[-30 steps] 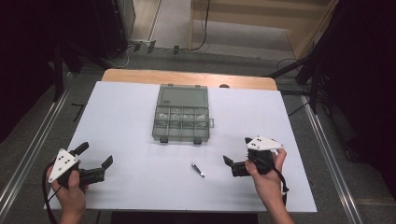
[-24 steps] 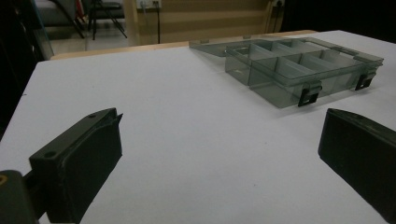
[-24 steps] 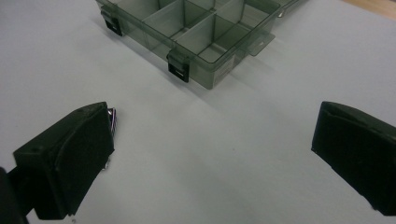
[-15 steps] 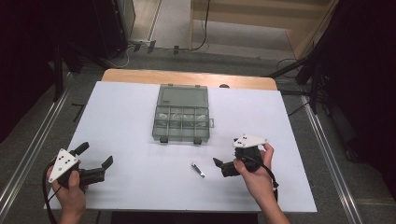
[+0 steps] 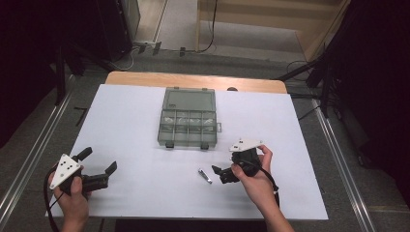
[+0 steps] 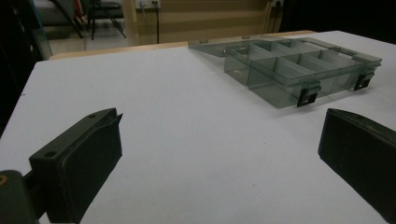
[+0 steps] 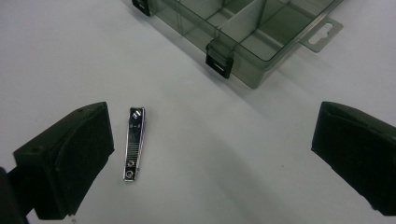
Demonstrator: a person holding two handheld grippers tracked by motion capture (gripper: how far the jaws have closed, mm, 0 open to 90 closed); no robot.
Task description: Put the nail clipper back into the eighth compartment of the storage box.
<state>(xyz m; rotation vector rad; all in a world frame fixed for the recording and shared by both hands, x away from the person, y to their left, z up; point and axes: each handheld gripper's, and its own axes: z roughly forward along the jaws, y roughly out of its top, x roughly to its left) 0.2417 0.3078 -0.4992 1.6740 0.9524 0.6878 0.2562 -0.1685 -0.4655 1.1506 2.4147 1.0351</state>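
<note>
A small metal nail clipper point(image 5: 205, 175) lies flat on the white table point(image 5: 135, 121), in front of a smoky clear compartment box point(image 5: 187, 118) whose lid lies open behind it. My right gripper point(image 5: 219, 174) is open, angled down just right of the clipper. In the right gripper view the clipper point(image 7: 134, 142) lies close to the left jaw, between the jaws but untouched, with the box point(image 7: 243, 32) beyond. My left gripper point(image 5: 99, 160) rests open at the front left with nothing in it. Its view shows the box point(image 6: 299, 65) far ahead on the right.
The box compartments hold a few small pale items I cannot make out. Two black latches point(image 5: 169, 144) face the front. A wooden strip point(image 5: 193, 79) borders the table's far edge, and metal rails point(image 5: 338, 159) run along both sides.
My right gripper has moved left and forward, tilting down until its jaws reach the nail clipper. The left gripper and the box have not moved.
</note>
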